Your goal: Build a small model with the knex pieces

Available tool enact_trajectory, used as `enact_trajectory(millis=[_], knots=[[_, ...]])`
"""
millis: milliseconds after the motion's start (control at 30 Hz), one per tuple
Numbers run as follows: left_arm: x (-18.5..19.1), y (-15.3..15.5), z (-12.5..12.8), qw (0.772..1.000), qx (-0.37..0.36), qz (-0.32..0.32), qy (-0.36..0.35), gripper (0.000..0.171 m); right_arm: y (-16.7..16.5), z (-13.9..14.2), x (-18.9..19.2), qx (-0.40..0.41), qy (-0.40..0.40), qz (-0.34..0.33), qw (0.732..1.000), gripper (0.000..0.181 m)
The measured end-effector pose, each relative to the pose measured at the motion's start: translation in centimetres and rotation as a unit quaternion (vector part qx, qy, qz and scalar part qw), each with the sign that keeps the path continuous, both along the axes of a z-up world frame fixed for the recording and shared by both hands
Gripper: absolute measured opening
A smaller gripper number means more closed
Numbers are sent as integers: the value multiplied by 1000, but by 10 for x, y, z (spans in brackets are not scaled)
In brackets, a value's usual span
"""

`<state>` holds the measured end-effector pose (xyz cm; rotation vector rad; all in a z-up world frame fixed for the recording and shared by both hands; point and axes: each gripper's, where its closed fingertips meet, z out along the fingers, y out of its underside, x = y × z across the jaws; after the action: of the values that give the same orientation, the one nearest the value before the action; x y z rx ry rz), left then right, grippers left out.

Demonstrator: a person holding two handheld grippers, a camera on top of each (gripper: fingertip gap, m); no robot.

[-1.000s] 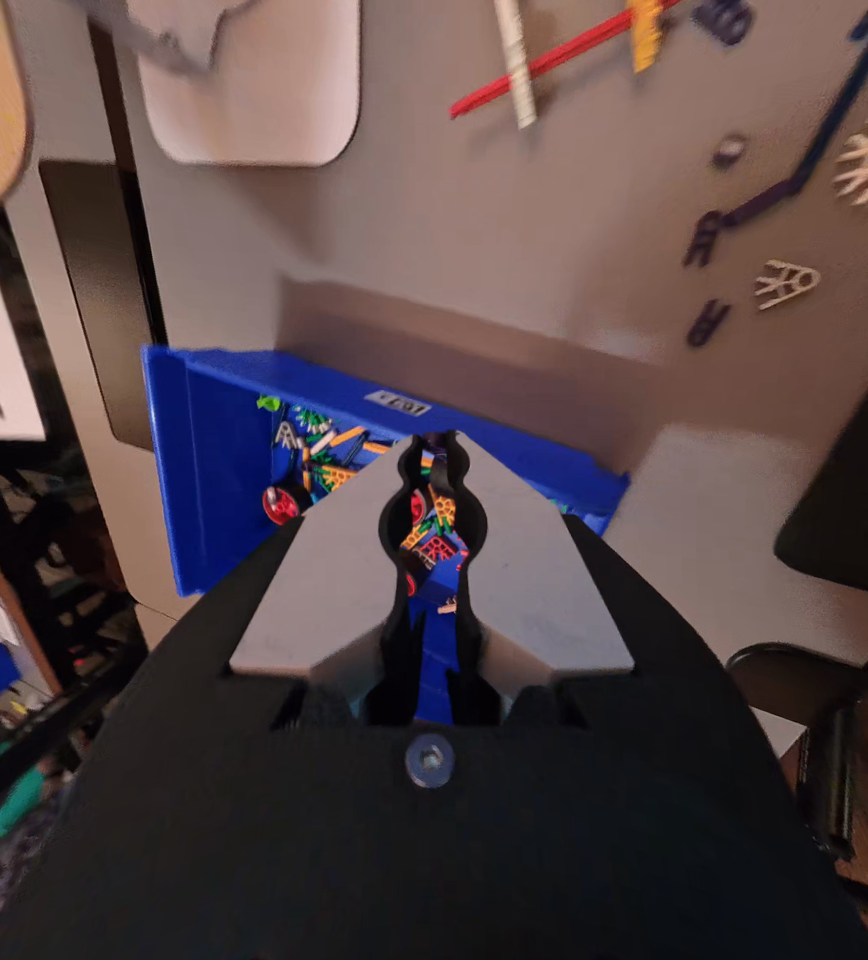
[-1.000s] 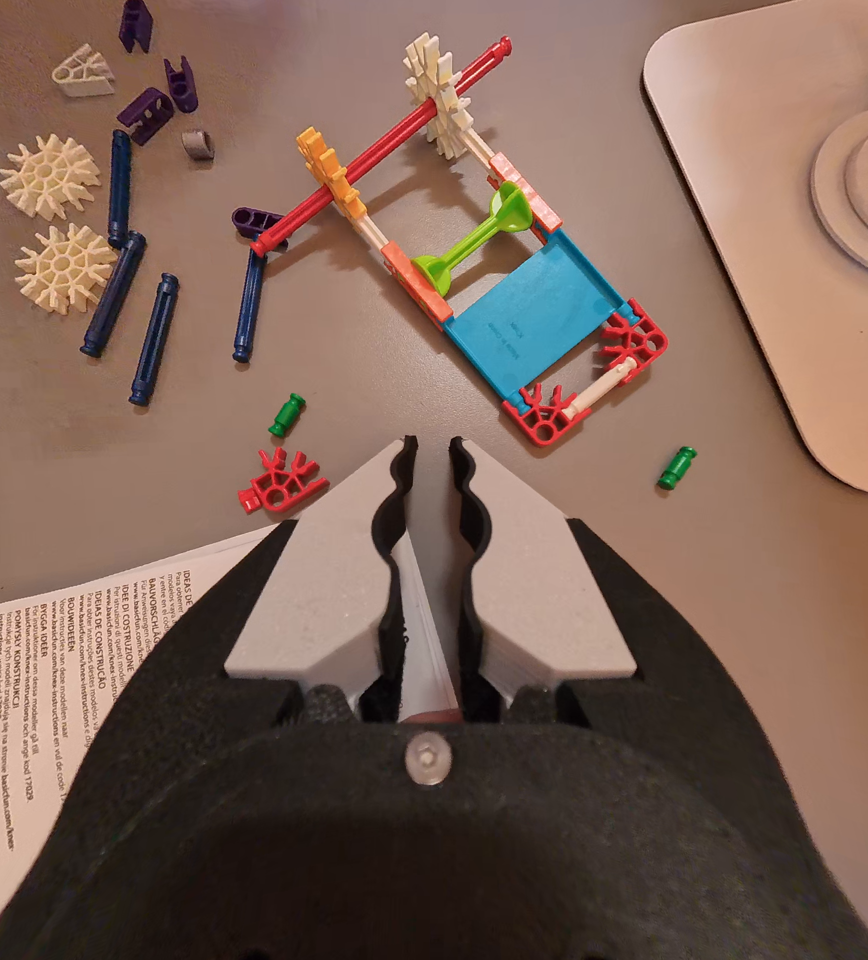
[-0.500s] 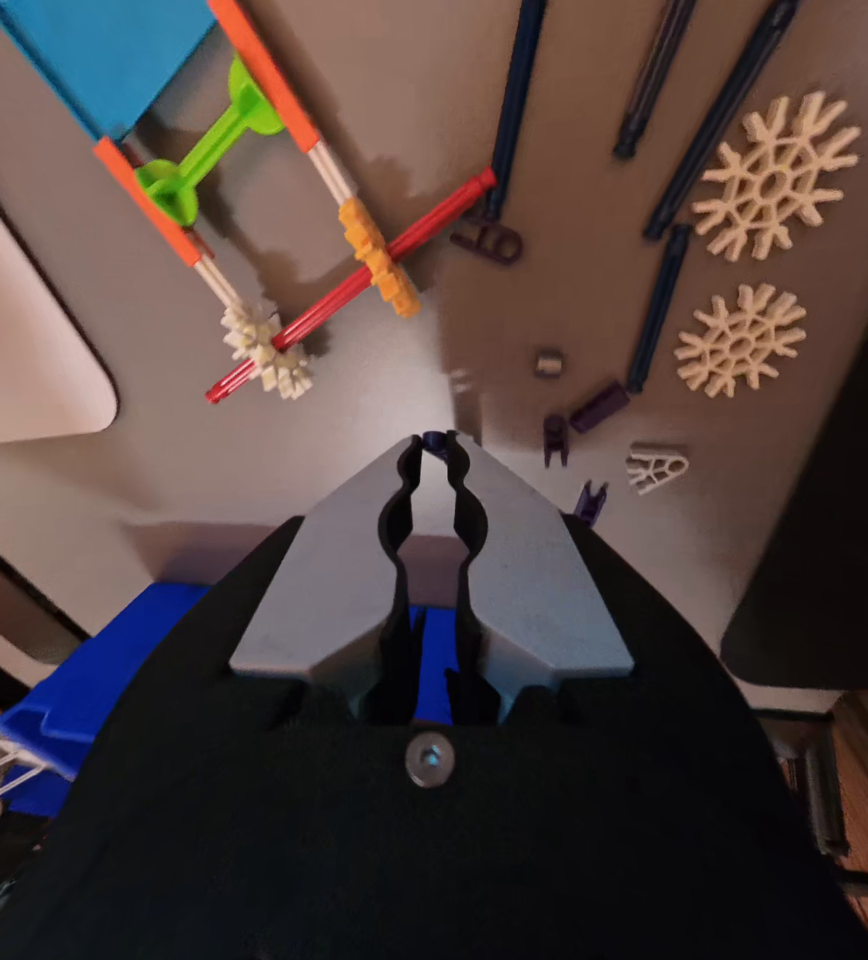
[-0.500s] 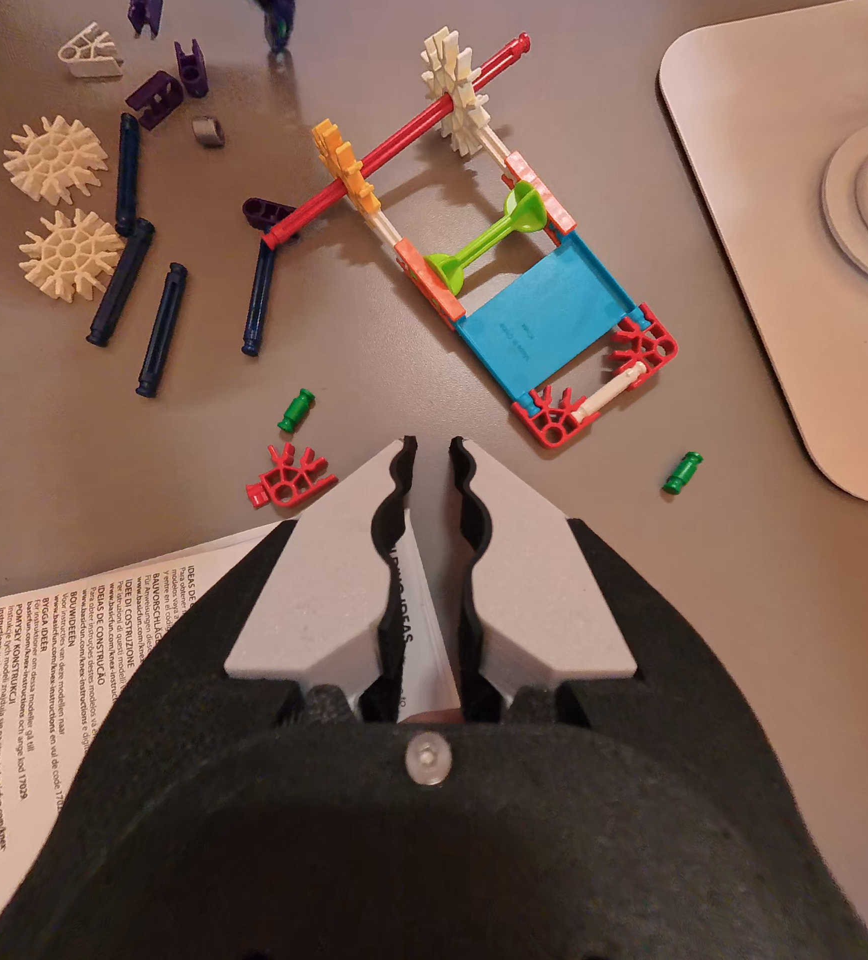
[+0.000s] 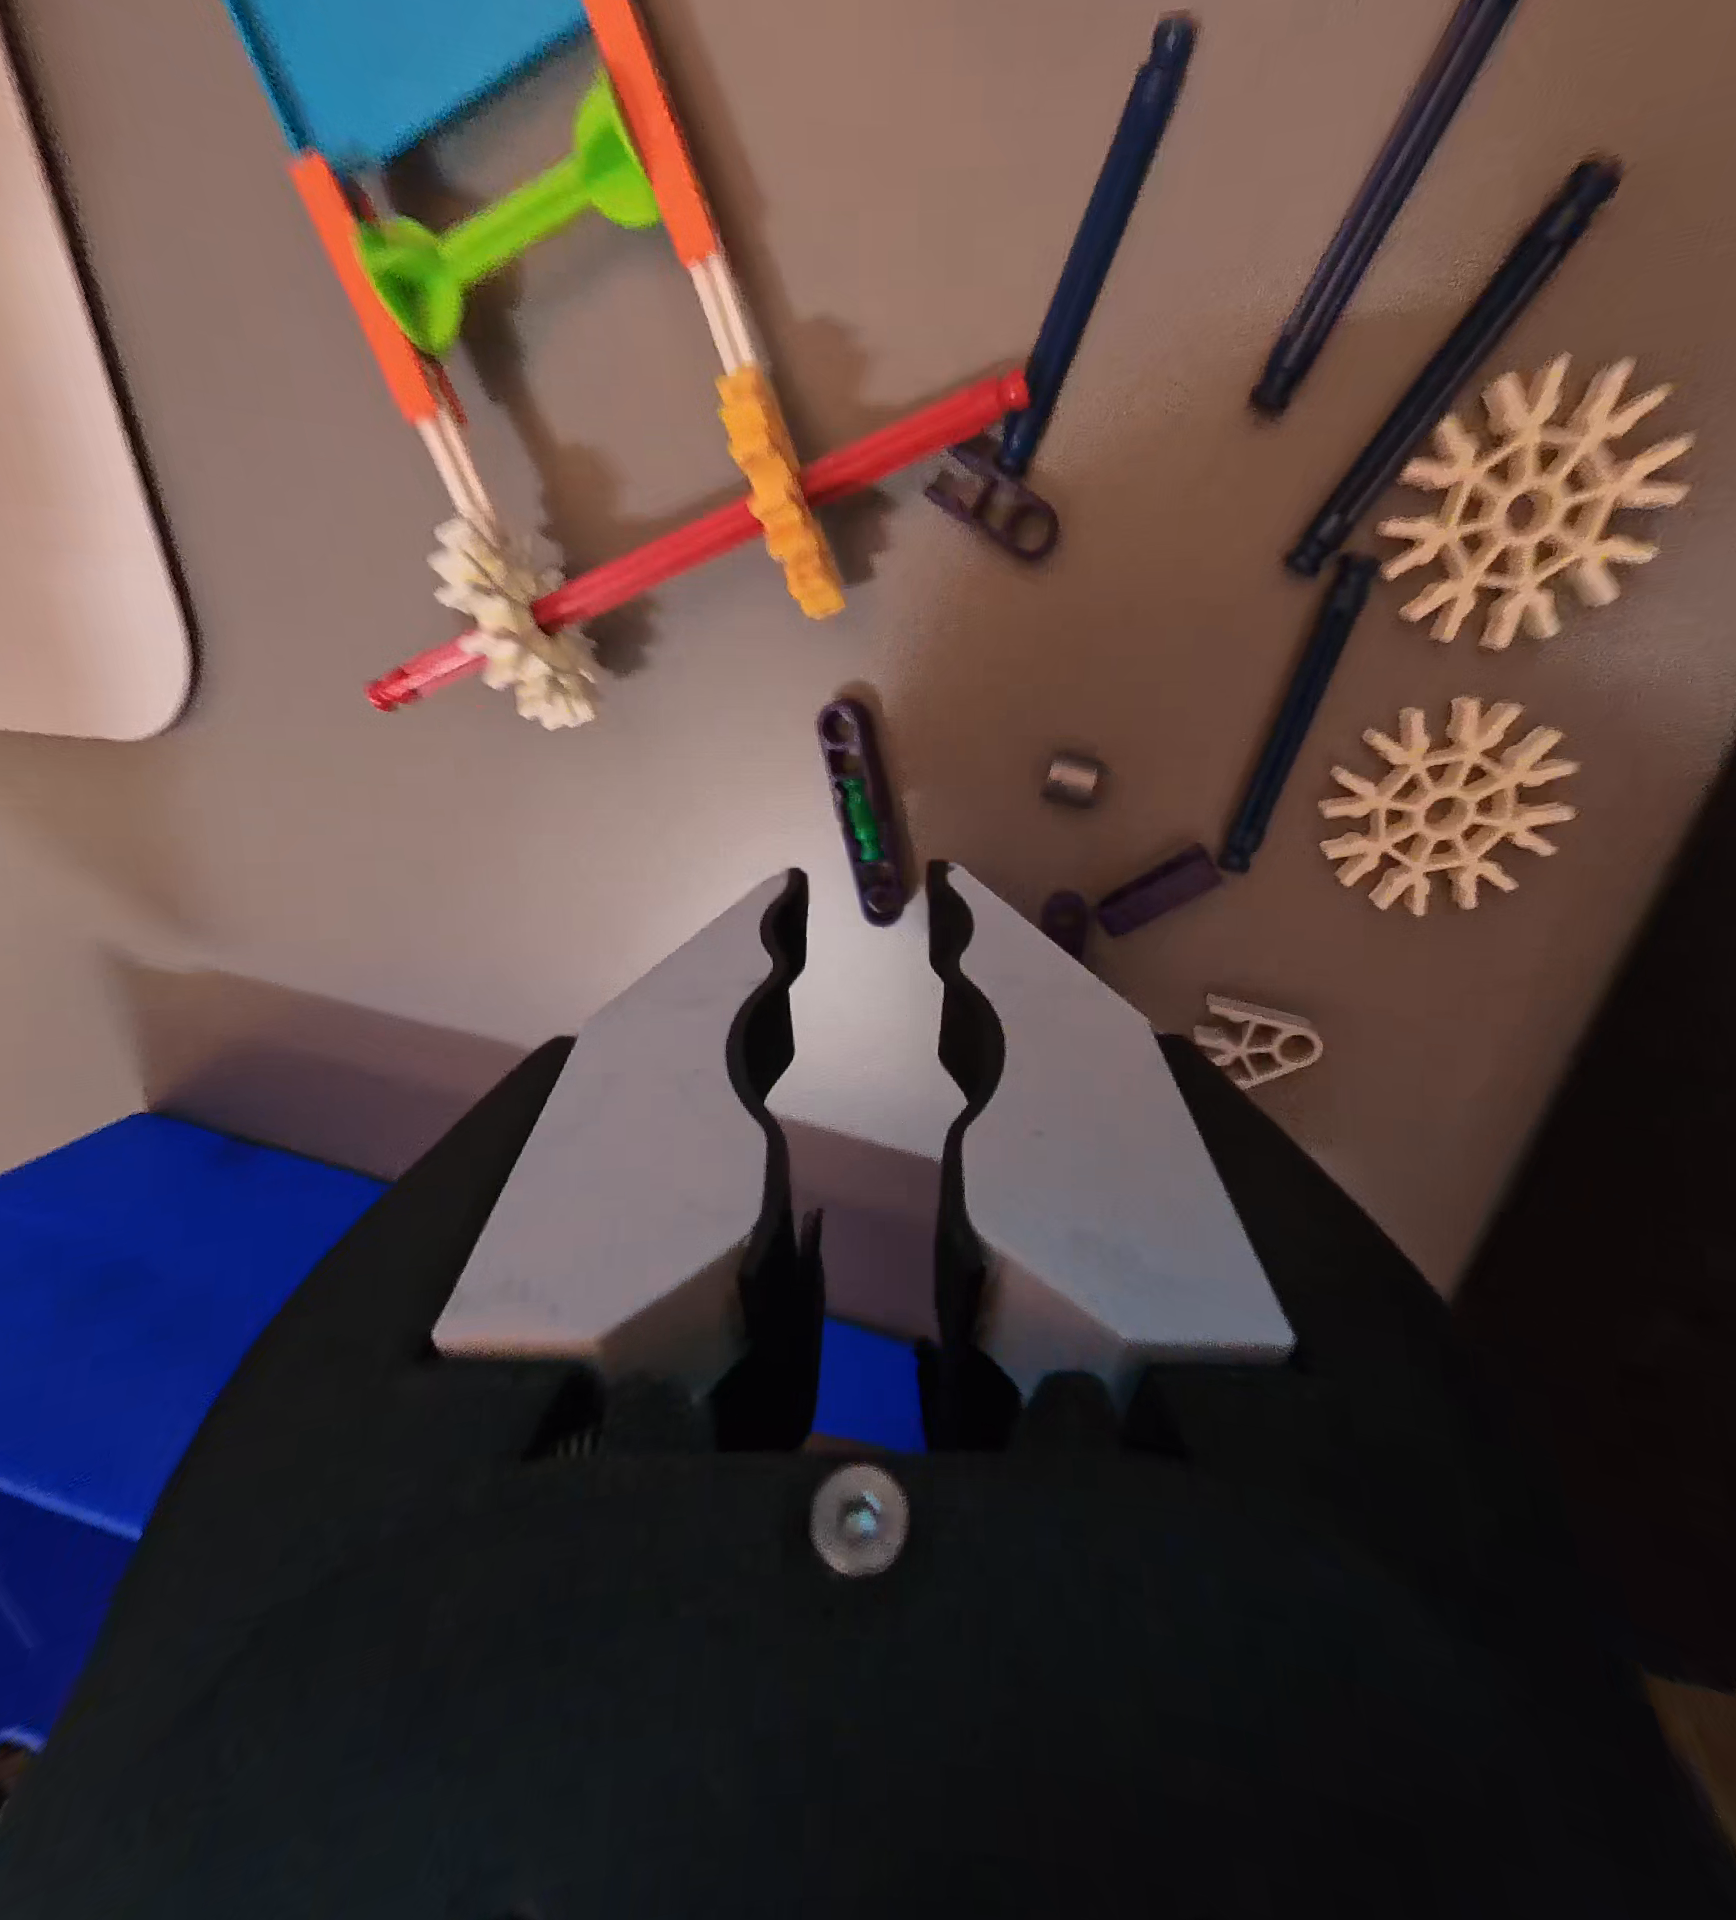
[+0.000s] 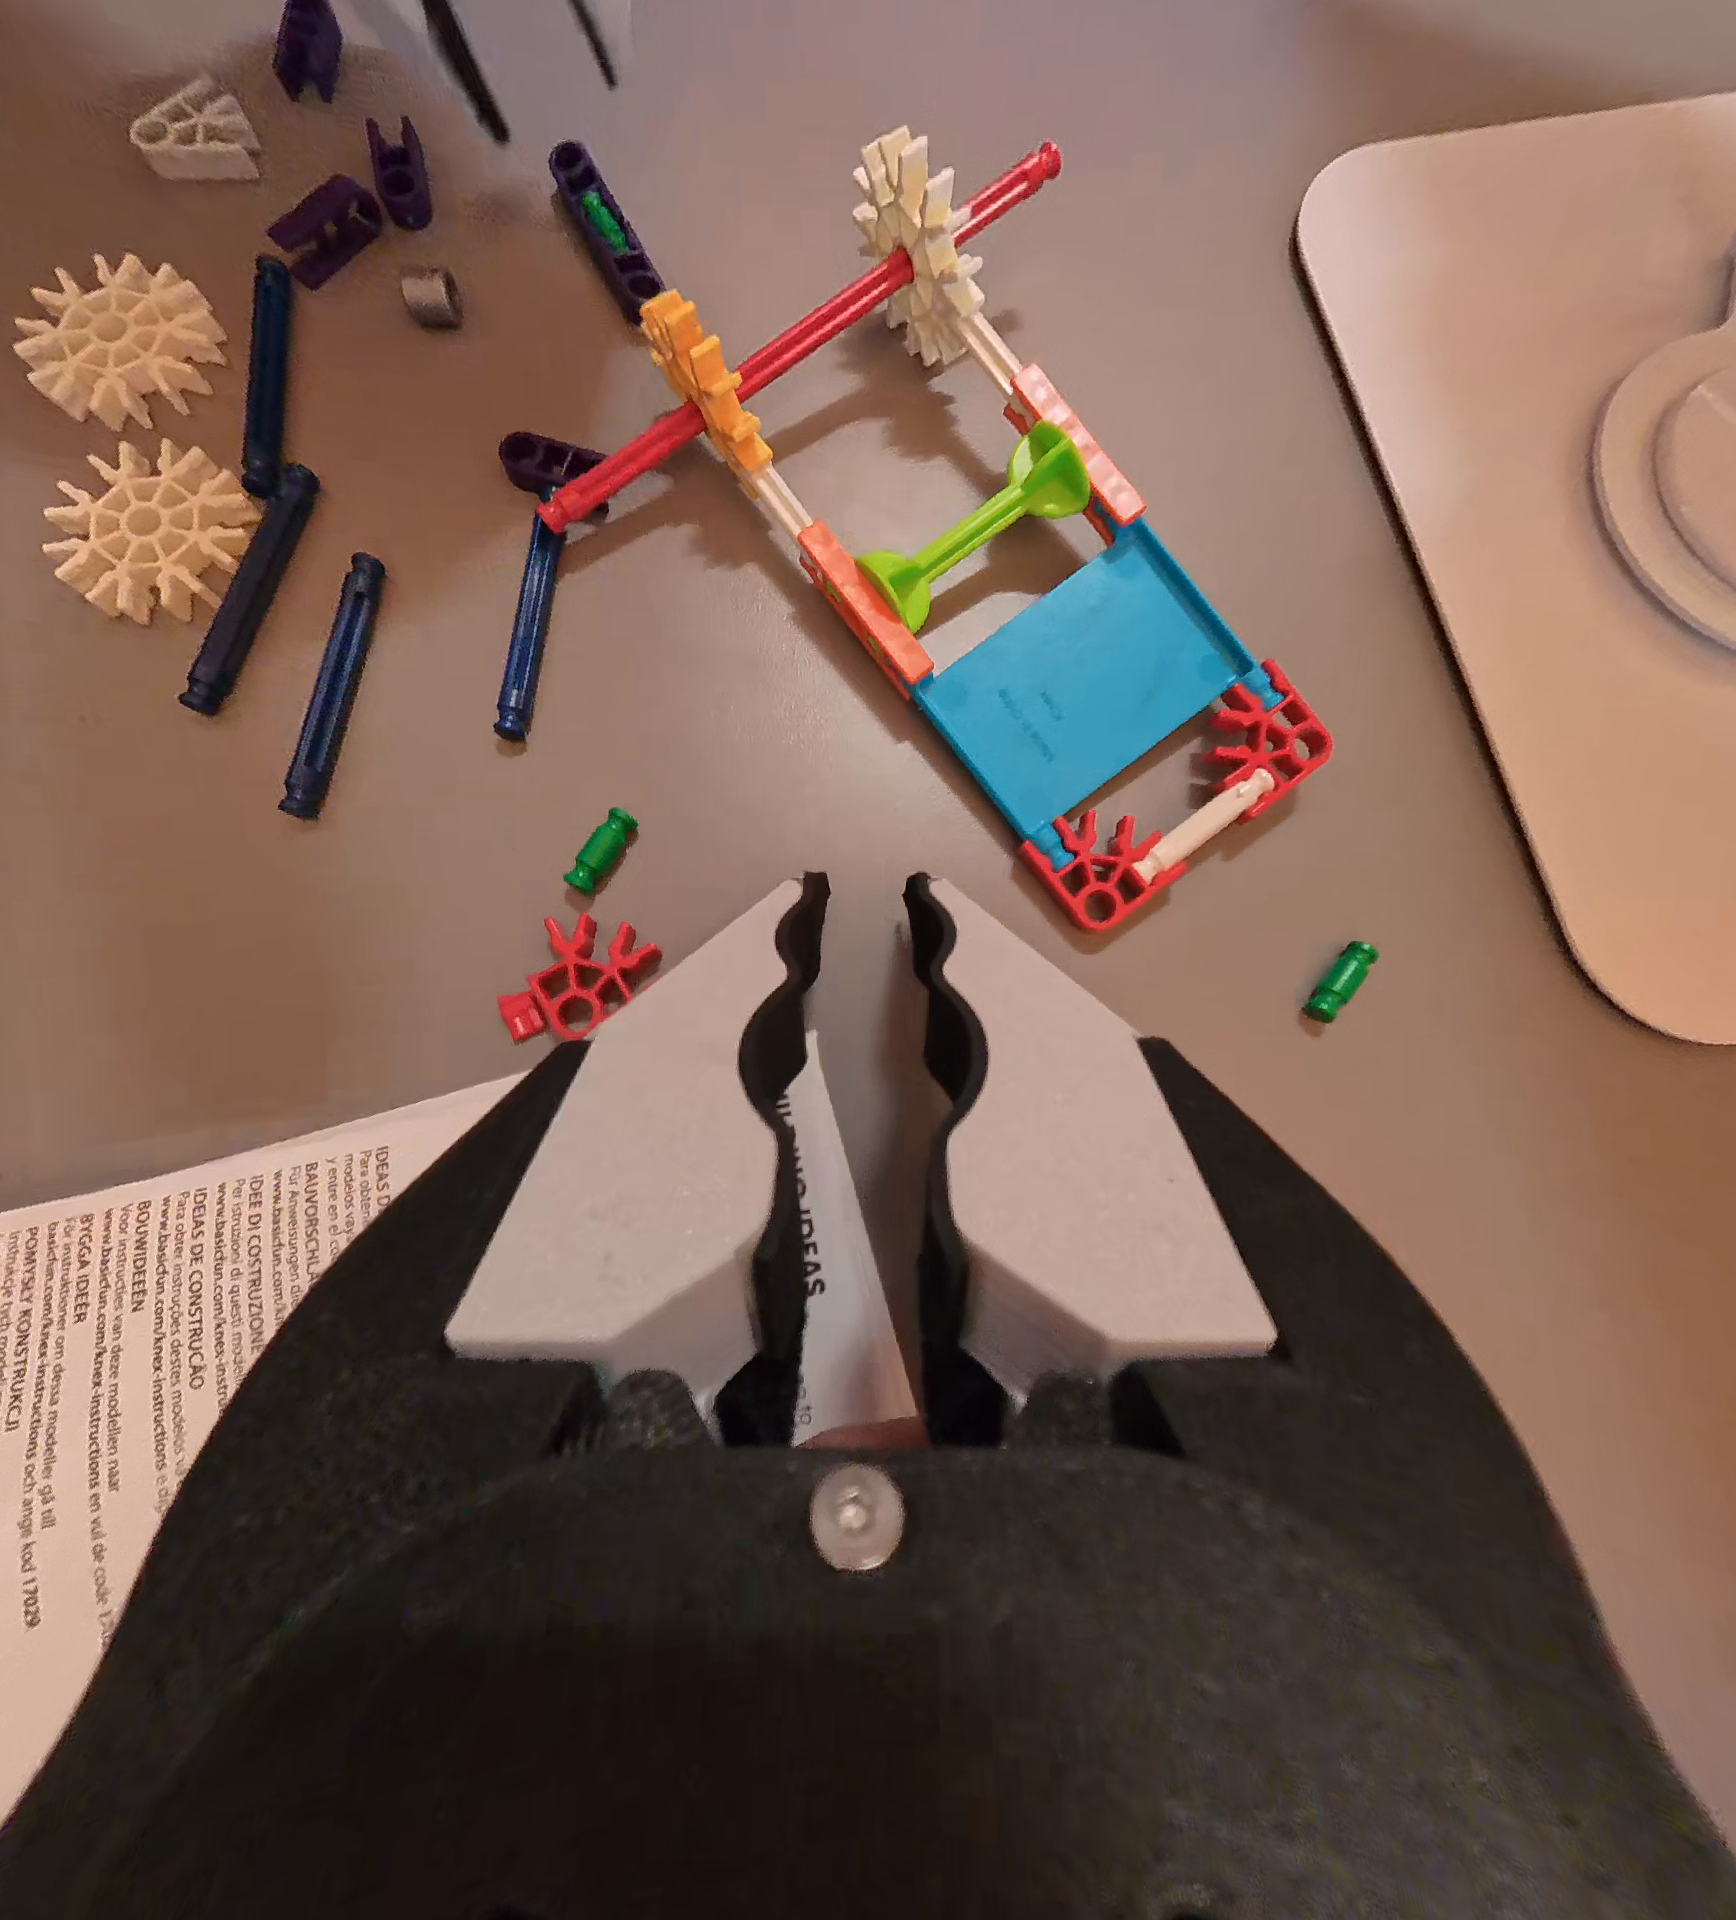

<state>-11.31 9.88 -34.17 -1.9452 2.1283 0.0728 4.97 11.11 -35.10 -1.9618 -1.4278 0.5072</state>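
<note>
Here my left tongs [image 5: 866,899] hover with their jaws apart and nothing between them, just above the grey worktop [image 5: 635,831]. The nearest piece is a dark purple connector with a short green rod clipped inside it [image 5: 862,810]; it lies flat just beyond the tips, not touching either one. To its right I see a small grey spacer ring [image 5: 1074,777], two more purple clips [image 5: 1153,889] and a cream wedge-shaped connector [image 5: 1257,1041]. Farther right lie two cream snowflake connectors [image 5: 1448,806], with dark blue rods [image 5: 1298,713] beside them. A blue bin [image 5: 116,1299] sits below the left tongs at the near edge.

My right tongs [image 6: 865,883] are also parted and empty, hanging over bare worktop. A red connector [image 6: 573,977] lies just left of the left tip, with a loose green rod [image 6: 600,848] a little beyond it and another green rod [image 6: 1340,981] well off to the right. A printed instruction sheet [image 6: 64,1403] lies under the body of the right tongs. Ahead of them is the partly built model [image 6: 1072,665]: a light blue panel with red corner connectors, orange side pieces, a lime green cross-rod, and a red axle [image 6: 802,332] carrying an orange gear and a cream gear. A pale mat [image 6: 1570,416] takes up the right side.
</note>
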Motion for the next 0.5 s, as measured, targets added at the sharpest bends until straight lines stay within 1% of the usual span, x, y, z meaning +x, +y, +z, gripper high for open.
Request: enact_trajectory(millis=[100, 133, 200, 300, 433, 500], knots=[[-11, 4, -17, 999, 26, 12, 17, 19, 2, 5, -2, 13, 4, -5, 1000, 14], [-9, 4, -18, 999, 32, 12, 6, 10, 3, 6, -2, 17, 6, -6, 1000, 14], [-6, 3, -18, 999, 27, 19, -13, 8, 4, 12, -5, 31, 10, -9, 999, 14], [-1, 6, -17, 998, 47, 14, -36, 8, 1, 25, -13, 45, 25, -6, 999, 16], [-4, 16, -8, 992, 113, 11, -46, 7, -9, 48, -35, 59, 61, 6, 996, 18], [-7, 20, 6, 985, 167, 7, -46, 8, -17, 63, -53, 51, 93, 13, 994, 21]])
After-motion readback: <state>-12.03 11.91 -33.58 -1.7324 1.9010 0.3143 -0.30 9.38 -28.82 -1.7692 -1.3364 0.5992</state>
